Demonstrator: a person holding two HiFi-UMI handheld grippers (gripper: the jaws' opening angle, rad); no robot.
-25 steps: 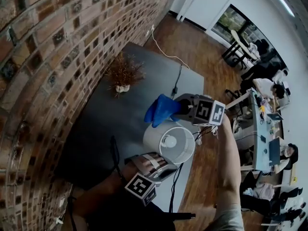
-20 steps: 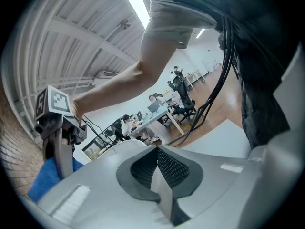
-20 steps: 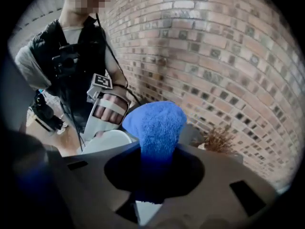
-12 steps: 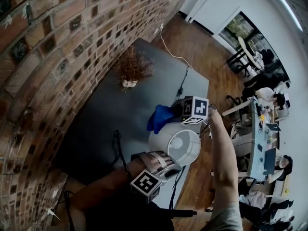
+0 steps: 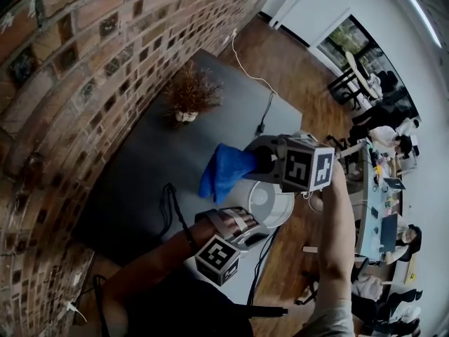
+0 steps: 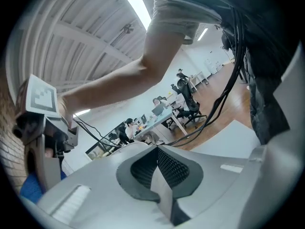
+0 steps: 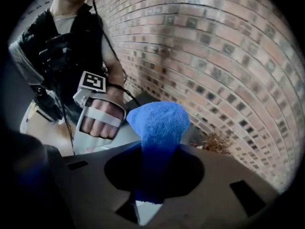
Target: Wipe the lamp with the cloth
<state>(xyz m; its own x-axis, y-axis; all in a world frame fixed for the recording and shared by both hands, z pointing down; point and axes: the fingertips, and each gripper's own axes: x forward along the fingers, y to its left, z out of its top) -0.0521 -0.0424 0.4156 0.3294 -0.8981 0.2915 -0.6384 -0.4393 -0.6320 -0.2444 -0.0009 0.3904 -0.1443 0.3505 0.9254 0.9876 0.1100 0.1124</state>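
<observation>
Cloth (image 7: 159,123) pinched in right claw (image 7: 148,194); only the left gripper view shows left claw (image 6: 162,185) pressed together.

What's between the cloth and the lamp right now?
Nothing visible. The blue cloth, pinched in the right gripper, hangs close by the lamp shade; the left gripper sits at the shade's near edge, clear of it.

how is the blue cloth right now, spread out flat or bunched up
Bunched up: the cloth is pinched in the right gripper and hangs as a crumpled wad near the lamp, not laid flat.
</observation>
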